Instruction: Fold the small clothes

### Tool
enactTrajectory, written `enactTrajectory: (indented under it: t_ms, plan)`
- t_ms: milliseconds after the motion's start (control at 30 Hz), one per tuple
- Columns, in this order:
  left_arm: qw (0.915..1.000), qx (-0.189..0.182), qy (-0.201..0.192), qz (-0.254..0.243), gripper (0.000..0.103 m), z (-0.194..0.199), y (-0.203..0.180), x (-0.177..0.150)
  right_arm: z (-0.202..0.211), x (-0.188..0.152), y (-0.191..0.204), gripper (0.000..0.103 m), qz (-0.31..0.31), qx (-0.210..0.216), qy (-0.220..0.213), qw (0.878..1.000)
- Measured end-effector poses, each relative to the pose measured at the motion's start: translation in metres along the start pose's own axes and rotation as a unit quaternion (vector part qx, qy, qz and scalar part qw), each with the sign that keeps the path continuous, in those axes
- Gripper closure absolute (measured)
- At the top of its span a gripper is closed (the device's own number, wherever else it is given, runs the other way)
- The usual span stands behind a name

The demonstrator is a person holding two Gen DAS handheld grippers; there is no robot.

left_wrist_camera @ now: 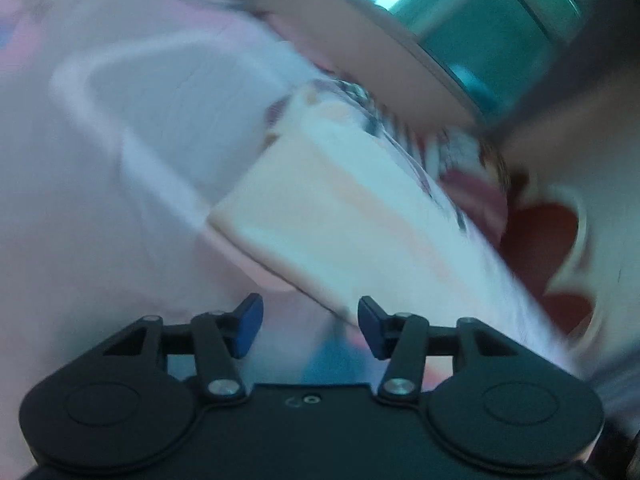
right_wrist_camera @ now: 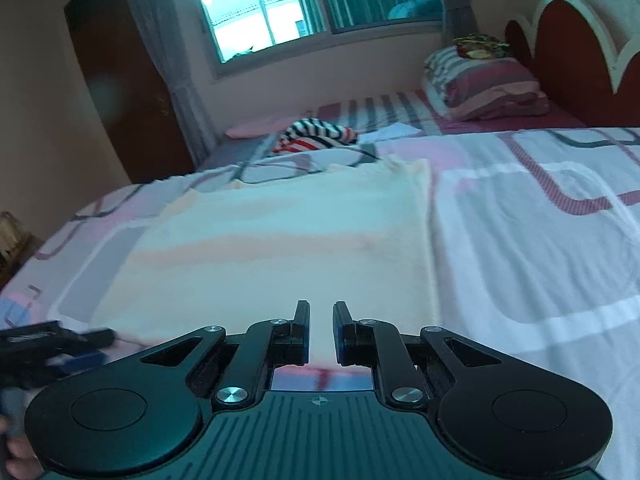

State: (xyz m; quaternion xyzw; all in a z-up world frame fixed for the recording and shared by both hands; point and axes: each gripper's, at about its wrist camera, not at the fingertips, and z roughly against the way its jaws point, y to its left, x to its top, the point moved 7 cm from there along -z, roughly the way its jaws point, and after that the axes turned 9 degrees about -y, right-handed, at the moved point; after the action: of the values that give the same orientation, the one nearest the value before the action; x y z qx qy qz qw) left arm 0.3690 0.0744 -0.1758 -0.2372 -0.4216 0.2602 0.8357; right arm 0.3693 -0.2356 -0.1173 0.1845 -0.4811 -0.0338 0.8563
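A cream cloth with faint peach stripes (right_wrist_camera: 276, 240) lies flat on the patterned bedsheet (right_wrist_camera: 540, 232). My right gripper (right_wrist_camera: 321, 332) hovers at its near edge; its jaws stand a narrow gap apart with nothing between them. The left wrist view is blurred and tilted; the same cloth (left_wrist_camera: 332, 216) lies ahead of my left gripper (left_wrist_camera: 310, 326), which is open and empty just off the cloth's near corner. The left gripper also shows at the lower left of the right wrist view (right_wrist_camera: 52, 340).
A striped red, white and dark garment (right_wrist_camera: 316, 134) lies bunched further up the bed. Striped pillows (right_wrist_camera: 484, 84) lean by the red headboard (right_wrist_camera: 568, 52). A window (right_wrist_camera: 256, 4) and a dark wardrobe (right_wrist_camera: 116, 80) stand beyond the bed.
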Motion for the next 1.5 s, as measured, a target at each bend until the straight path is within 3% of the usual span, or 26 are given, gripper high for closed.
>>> enactTrajectory:
  t_ms: [100,233,600,700,733,800,833,867,900,1000,1167,1333,1500]
  plan:
    - [0.9981,-0.013,-0.022,0.056,0.051,-0.012,0.006,0.007,-0.012,0.007,0.009,0.090,-0.015,0.020,-0.001,1.000]
    - [0.9953,-0.023,-0.045,0.082,0.051,-0.031,0.010,0.018,-0.043,0.018,0.020,0.090,-0.024,0.036,-0.003,0.999]
    - [0.9913,-0.013,-0.105,0.079,0.057,-0.054,0.000,0.029,-0.125,0.027,0.030,0.090,-0.067,0.055,-0.007,0.996]
    - [0.9903,-0.002,-0.101,0.095,0.078,-0.056,0.004,0.030,-0.136,0.028,0.033,0.090,-0.072,0.064,-0.007,0.995]
    - [0.9899,0.002,-0.097,0.104,0.091,-0.058,0.009,0.031,-0.138,0.028,0.034,0.090,-0.071,0.066,-0.007,0.995]
    - [0.9892,0.003,-0.092,0.113,0.095,-0.059,0.017,0.033,-0.143,0.025,0.037,0.090,-0.068,0.071,-0.003,0.995]
    - [0.9909,0.003,-0.092,0.098,0.096,-0.059,0.015,0.034,-0.146,0.021,0.038,0.090,-0.061,0.066,0.004,0.996]
    - [0.9926,0.004,-0.092,0.080,0.097,-0.057,0.012,0.034,-0.153,0.014,0.036,0.102,-0.052,0.050,0.017,0.997]
    - [0.9936,0.002,-0.093,0.065,0.097,-0.055,0.007,0.036,-0.155,0.010,0.033,0.103,-0.054,0.044,0.016,0.997]
    - [0.9930,-0.016,-0.117,0.008,0.097,-0.040,-0.015,0.044,-0.156,0.009,0.026,0.103,-0.074,0.045,0.016,0.996]
    - [0.9886,-0.040,-0.096,-0.109,0.097,-0.038,-0.077,0.051,-0.139,0.017,0.012,0.103,-0.115,0.045,-0.004,0.992]
    - [0.9670,-0.084,-0.055,-0.234,0.097,-0.043,-0.155,0.023,-0.089,0.039,-0.047,0.103,-0.194,0.016,-0.070,0.978]
    - [0.9425,-0.111,-0.002,-0.315,0.096,-0.061,-0.210,-0.039,-0.036,0.056,-0.115,0.103,-0.244,-0.018,-0.110,0.963]
